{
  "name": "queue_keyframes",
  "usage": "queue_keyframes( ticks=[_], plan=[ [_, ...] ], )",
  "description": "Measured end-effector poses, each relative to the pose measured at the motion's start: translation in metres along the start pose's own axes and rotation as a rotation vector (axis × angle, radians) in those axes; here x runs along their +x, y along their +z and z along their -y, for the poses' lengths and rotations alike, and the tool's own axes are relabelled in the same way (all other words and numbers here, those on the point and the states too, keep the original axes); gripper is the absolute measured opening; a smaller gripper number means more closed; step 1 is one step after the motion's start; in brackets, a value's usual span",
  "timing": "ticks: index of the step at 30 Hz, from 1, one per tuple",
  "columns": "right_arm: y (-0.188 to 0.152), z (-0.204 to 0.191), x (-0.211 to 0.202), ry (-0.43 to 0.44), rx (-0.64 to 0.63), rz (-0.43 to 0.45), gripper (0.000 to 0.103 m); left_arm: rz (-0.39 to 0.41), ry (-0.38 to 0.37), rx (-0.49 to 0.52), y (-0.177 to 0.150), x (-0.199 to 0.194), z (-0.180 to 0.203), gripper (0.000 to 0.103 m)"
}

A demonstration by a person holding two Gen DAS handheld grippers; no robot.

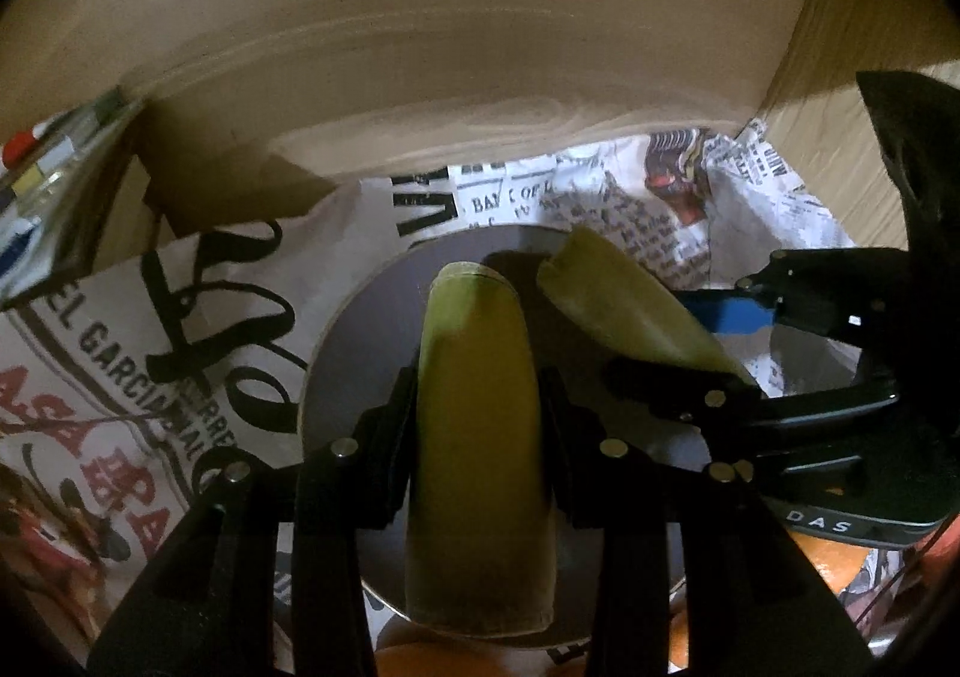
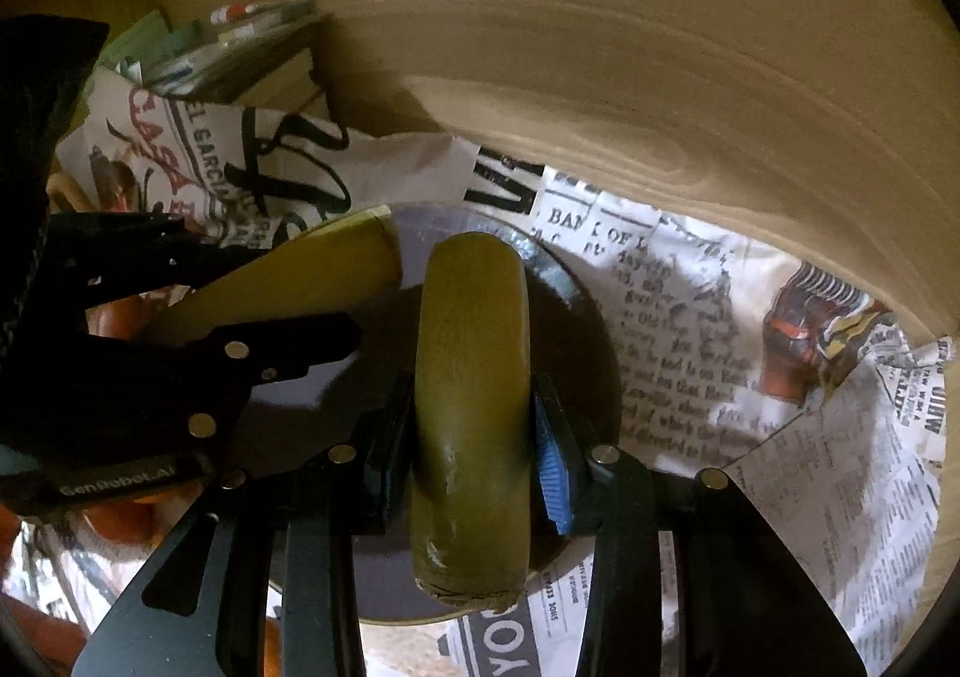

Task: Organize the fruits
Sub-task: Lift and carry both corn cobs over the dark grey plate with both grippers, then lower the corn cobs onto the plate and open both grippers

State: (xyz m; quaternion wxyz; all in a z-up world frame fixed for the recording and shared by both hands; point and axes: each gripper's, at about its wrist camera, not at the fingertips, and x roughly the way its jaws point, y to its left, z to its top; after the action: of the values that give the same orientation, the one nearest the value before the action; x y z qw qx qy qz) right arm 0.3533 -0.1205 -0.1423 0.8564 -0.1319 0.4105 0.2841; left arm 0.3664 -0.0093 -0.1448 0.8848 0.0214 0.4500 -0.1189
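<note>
My left gripper (image 1: pixel 477 407) is shut on a yellow-green banana piece (image 1: pixel 474 437) and holds it above a round grey plate (image 1: pixel 360 341). My right gripper (image 2: pixel 474 425) is shut on a second banana piece (image 2: pixel 474 389) over the same plate (image 2: pixel 576 317). In the left wrist view the right gripper (image 1: pixel 708 353) comes in from the right with its piece (image 1: pixel 624 305). In the right wrist view the left gripper (image 2: pixel 252 305) comes in from the left with its piece (image 2: pixel 300 269). Orange fruit (image 1: pixel 834 563) shows low in the left wrist view.
Printed newspaper (image 2: pixel 750 377) covers the surface under the plate. A pale wooden wall (image 1: pixel 450 47) rises close behind. A cluttered box with small items (image 1: pixel 54 185) stands at the left. Cardboard (image 1: pixel 840 77) is at the back right.
</note>
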Motion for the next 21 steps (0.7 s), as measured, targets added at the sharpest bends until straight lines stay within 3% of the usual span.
queue_keyframes(
  ticks=[3, 11, 16, 21],
  plan=[
    [0.001, 0.002, 0.005, 0.015, 0.008, -0.032, 0.034, -0.02, 0.005, 0.0, -0.002, 0.005, 0.0, 0.038],
    [0.002, 0.004, -0.008, 0.017, 0.021, 0.013, 0.036, -0.061, 0.003, -0.036, -0.001, 0.01, -0.006, 0.04],
    [-0.003, 0.005, -0.023, 0.0, 0.038, 0.058, 0.036, 0.036, 0.014, -0.035, 0.004, -0.012, -0.007, 0.063],
    [-0.01, 0.0, -0.048, -0.03, 0.036, 0.128, 0.041, 0.085, 0.033, -0.037, 0.002, -0.032, -0.007, 0.064]
  ],
)
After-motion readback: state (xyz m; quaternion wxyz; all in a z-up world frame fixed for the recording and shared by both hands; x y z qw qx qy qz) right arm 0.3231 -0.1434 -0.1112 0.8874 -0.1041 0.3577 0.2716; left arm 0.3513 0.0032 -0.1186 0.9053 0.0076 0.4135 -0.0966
